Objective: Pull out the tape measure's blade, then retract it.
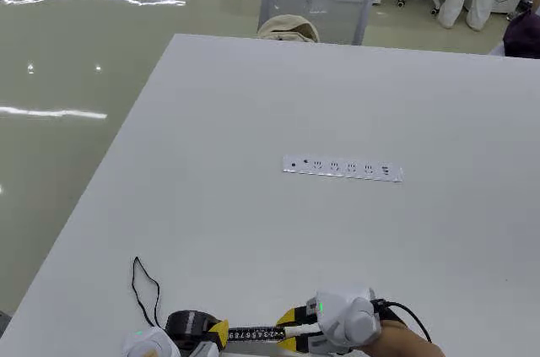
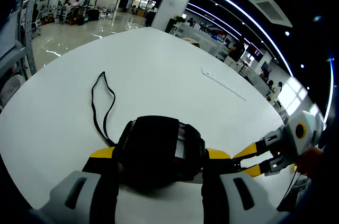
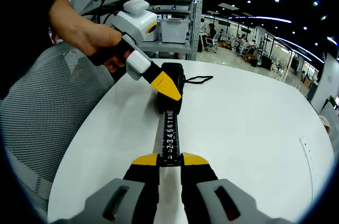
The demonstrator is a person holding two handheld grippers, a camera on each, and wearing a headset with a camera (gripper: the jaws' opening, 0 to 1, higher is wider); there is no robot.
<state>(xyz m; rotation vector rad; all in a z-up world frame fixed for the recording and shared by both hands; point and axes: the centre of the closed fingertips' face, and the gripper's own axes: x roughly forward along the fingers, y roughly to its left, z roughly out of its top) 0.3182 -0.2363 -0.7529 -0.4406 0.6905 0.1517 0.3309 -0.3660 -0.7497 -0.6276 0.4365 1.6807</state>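
A black tape measure (image 1: pixel 187 323) lies near the table's front edge, its black wrist strap (image 1: pixel 145 289) looped behind it. My left gripper (image 2: pixel 159 153) is shut on the tape measure (image 2: pixel 159 147), one yellow-tipped jaw on each side of the case. A short length of blade (image 3: pixel 169 134) with printed numbers runs out of the tape measure (image 3: pixel 170 89) toward my right gripper (image 3: pixel 169 159), which is shut on the blade's end. In the head view the blade (image 1: pixel 253 334) spans between the left gripper (image 1: pixel 215 333) and the right gripper (image 1: pixel 287 331).
A white power strip (image 1: pixel 342 169) lies flat mid-table. The white table (image 1: pixel 253 121) stretches far ahead; its left edge drops to a shiny floor. A grey mesh chair (image 1: pixel 316 2) stands at the far end. Shelves with bins (image 3: pixel 169 23) stand behind the left gripper.
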